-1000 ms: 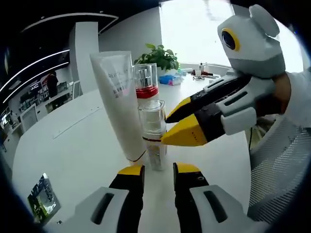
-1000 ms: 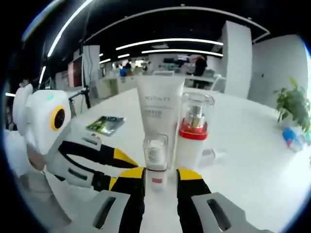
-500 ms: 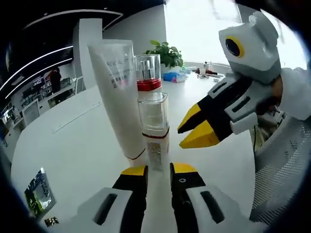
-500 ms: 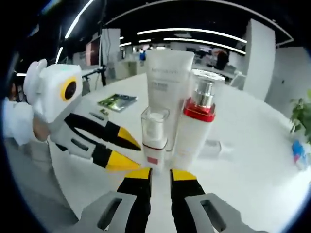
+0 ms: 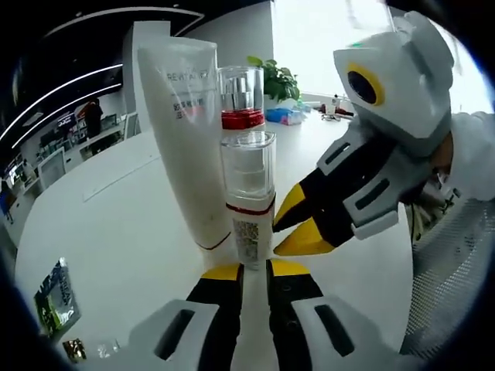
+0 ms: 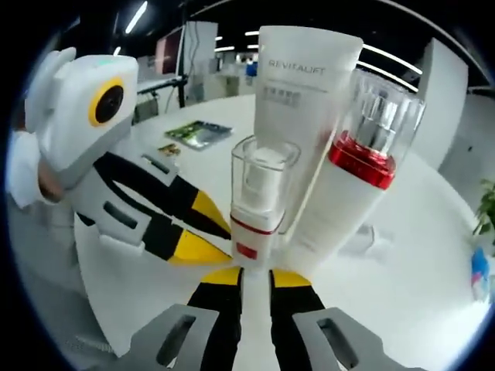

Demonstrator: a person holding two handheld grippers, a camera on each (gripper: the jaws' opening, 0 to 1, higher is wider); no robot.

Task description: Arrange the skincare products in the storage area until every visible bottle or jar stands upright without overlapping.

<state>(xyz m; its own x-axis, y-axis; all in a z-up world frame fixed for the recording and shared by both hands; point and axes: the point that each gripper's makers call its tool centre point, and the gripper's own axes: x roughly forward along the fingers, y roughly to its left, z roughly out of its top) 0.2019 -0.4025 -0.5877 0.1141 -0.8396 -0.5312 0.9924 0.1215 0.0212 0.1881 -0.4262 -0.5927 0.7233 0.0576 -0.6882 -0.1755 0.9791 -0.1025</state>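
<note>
Rising from the bottom centre of the left gripper view, the left gripper (image 5: 253, 272) has its yellow-tipped jaws nearly together with only a thin slit between them, gripping nothing, just below the base of the small clear-capped pump bottle with a red band (image 5: 248, 202). That bottle stands upright mid-frame on the white round table (image 5: 116, 224), a tall white squeeze tube (image 5: 188, 139) upright just behind to its left and a clear-capped white bottle with a red collar (image 5: 240, 97) behind it. At right, the right gripper (image 5: 290, 230) points its yellow tips, close together and empty, just beside the small bottle

In the right gripper view, its jaws (image 6: 254, 277) sit bottom centre, nearly closed, under the same three upright products; a green sachet (image 6: 199, 133) lies upper left
</note>
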